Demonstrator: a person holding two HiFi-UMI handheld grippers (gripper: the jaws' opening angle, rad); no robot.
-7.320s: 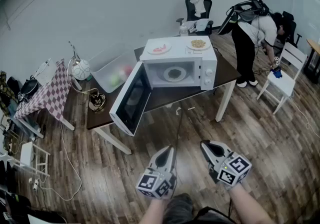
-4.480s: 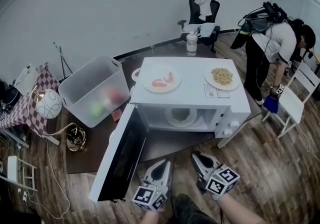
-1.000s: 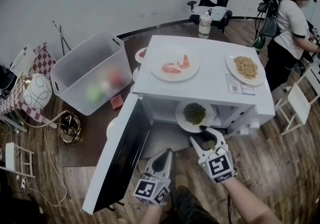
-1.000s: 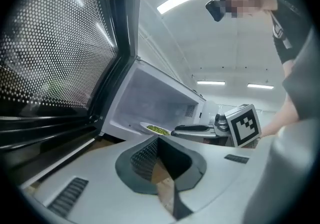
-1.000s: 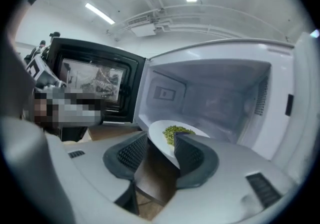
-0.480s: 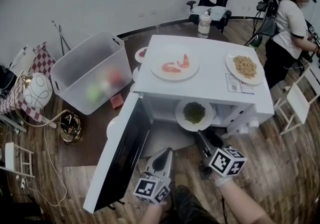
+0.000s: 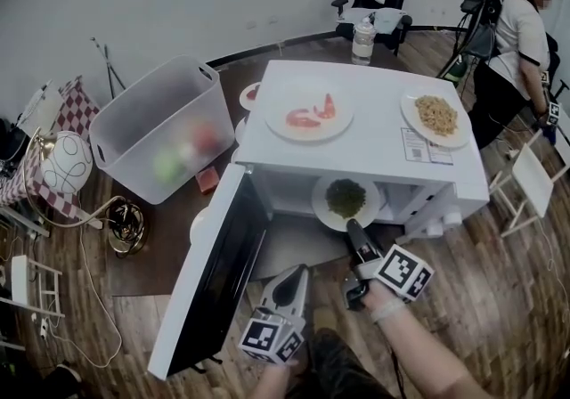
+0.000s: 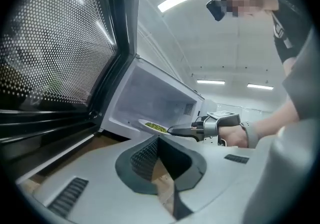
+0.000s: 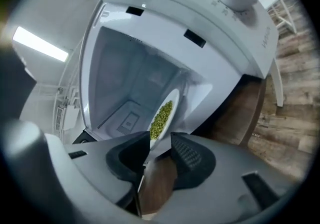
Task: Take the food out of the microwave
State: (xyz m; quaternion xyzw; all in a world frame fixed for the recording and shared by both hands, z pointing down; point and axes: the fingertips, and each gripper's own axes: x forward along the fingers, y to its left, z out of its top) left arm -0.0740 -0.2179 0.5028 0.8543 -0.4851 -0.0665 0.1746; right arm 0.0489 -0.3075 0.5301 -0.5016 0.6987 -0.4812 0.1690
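The white microwave stands on the table with its door swung wide to the left. A white plate of green food juts out of the cavity's front edge. My right gripper, rolled onto its side, reaches the plate's near rim. In the right gripper view the plate has its rim between the jaws of the right gripper, which have just been closing and now pinch it. The left gripper view shows the plate with the right gripper at its edge. My left gripper hangs open and empty below the door;.
On the microwave's top sit a plate of shrimp and a plate of pale food. A clear bin stands left of it on the table. A person and a white chair are at the right.
The right gripper has rolled onto its side and moved in to the plate's near rim, jaws closing on it. The left gripper has stayed put. The plate has not visibly moved.
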